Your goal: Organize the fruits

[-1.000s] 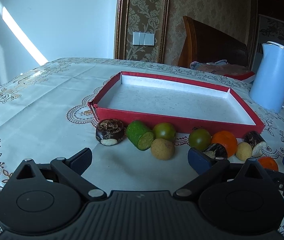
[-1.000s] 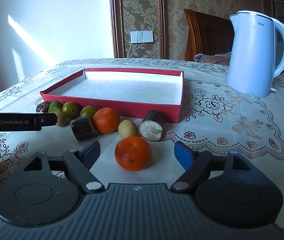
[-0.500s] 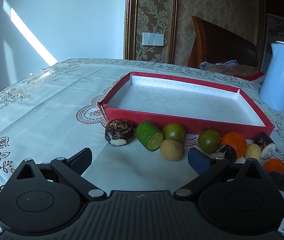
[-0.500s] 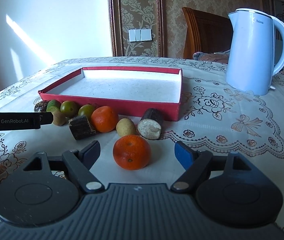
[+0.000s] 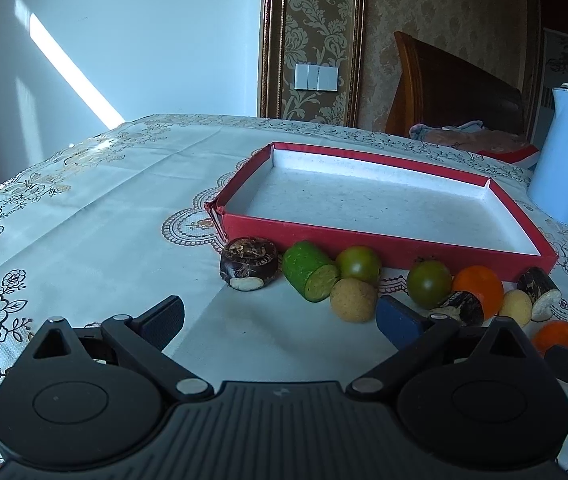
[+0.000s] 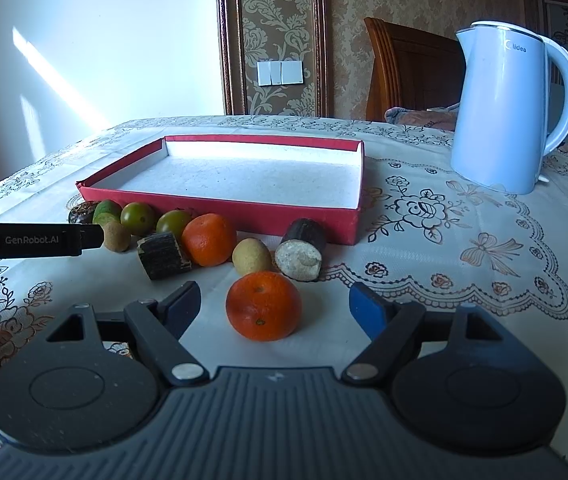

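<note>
The fruits lie in a loose row on the desk (image 6: 463, 320), along the near wall of the red tray (image 6: 244, 210), none inside it. From the left in the left wrist view: a dark brown piece (image 5: 248, 263), a green chunk (image 5: 310, 277), a green fruit (image 5: 359, 265), a tan ball (image 5: 353, 300), another green fruit (image 5: 429, 283), a dark cut piece (image 5: 463, 307), an orange (image 5: 477, 290), a small yellow ball (image 5: 516, 307) and a dark piece with a pale end (image 5: 539, 289). A second orange (image 6: 263, 306) sits apart, nearer, between the fingers of the right hand-held gripper (image 6: 274, 306), whose jaws stand wide and do not touch it. The left hand-held gripper (image 5: 280, 318) is also wide, with nothing between its fingers, aimed at bare cloth before the row. A pale blue kettle (image 6: 503, 120) stands right of the tray, well apart.
</note>
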A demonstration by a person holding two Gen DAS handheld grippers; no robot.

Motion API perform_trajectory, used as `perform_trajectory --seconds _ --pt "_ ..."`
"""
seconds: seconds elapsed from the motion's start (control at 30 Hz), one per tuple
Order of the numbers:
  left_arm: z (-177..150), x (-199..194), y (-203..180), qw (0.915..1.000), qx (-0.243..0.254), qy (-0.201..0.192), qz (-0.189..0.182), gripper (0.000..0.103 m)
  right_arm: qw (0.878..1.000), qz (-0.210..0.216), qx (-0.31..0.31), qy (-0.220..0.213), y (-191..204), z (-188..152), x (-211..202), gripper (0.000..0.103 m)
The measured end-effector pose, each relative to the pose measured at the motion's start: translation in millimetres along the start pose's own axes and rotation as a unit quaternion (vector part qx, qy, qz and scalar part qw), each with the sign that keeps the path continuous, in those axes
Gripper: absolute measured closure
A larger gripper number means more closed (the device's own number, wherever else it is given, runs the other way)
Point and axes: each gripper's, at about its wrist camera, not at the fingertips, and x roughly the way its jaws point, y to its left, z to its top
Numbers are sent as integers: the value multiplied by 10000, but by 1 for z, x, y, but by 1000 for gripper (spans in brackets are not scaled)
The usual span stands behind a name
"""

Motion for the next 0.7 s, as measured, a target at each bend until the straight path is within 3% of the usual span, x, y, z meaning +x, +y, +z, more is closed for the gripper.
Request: perform_trajectory --seconds 0.37,0.5,0.63,0.7 --pt "-1 -6 -2 9997 68 -188 -120 0 10000 21 -22 19 0 1 0 23" --pt "0 -8 4 9996 -101 -222 -161 0 10000 51 -22 22 1 1 2 23" --pt "1 -10 25 9975 -447 -87 -547 0 9999 97 89 -5 -3 1 1 23" --pt "1 -12 37 9969 -535 -103 -569 0 9998 120 127 18 -4 1 2 23"
